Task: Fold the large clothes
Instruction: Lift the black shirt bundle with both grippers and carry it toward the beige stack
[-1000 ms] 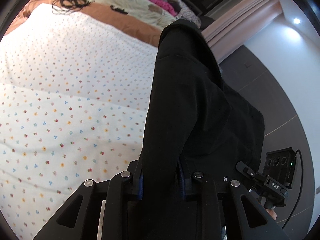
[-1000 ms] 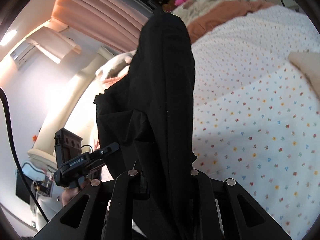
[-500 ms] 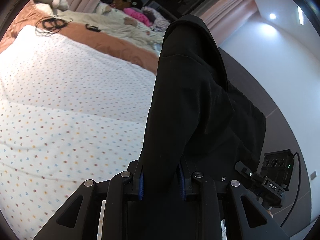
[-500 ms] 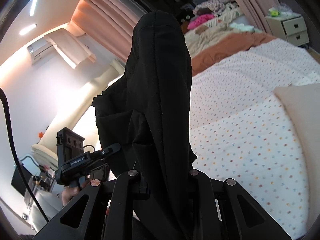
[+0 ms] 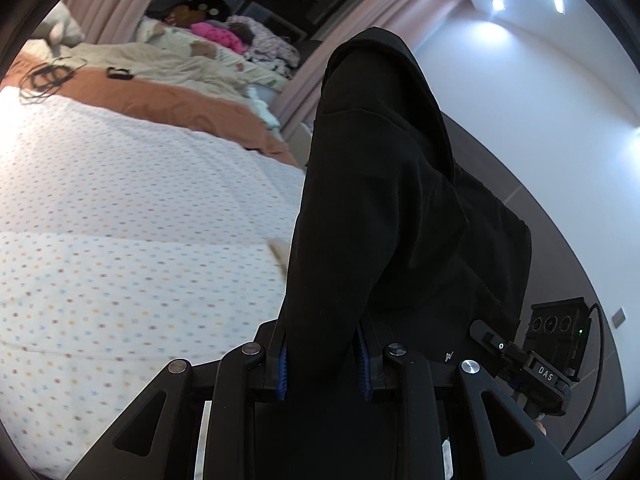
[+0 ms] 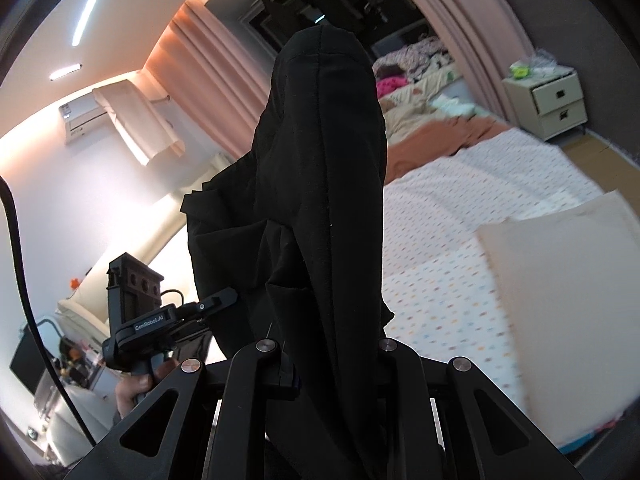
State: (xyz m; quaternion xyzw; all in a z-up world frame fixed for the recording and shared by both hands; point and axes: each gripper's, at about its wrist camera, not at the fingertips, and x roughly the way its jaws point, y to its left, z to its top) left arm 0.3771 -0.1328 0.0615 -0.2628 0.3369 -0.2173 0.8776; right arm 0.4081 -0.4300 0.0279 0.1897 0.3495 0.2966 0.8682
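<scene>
Closest in the left wrist view: left gripper (image 5: pixel 322 364), its two fingers closed on one black garment (image 5: pixel 372 208), blue pads (image 5: pixel 281 368) pressed against the cloth on both sides. Cloth bunched between the jaws, rising up and forward in a tall fold, spreading out to the right in loose layers. Just past that fold, low at the right edge: right gripper (image 5: pixel 520 360), seen from the side, cable trailing behind, fingers buried in the same black cloth.

Closest in the right wrist view: right gripper (image 6: pixel 328 364), two fingers clamped on the black garment (image 6: pixel 320 184), cloth filling the whole gap and hiding the pads. One garment only, held up in the air between both tools, above the bed and not lying on it. To the left, beyond the hanging folds: left gripper (image 6: pixel 160 320), a bare hand (image 6: pixel 134 390) wrapped round its handle.

Further out: one bed (image 6: pixel 460 216) under a white sheet with small coloured dots; one pale folded item (image 6: pixel 568 304) lying on it at the right. Beyond, an orange-brown blanket (image 5: pixel 168 104), one black cable coil (image 5: pixel 46 76), a heap of mixed clothes (image 5: pixel 224 40). Farthest: one nightstand (image 6: pixel 548 100) with two drawers, pink curtains (image 6: pixel 216 80), one wall air conditioner (image 6: pixel 84 118).
</scene>
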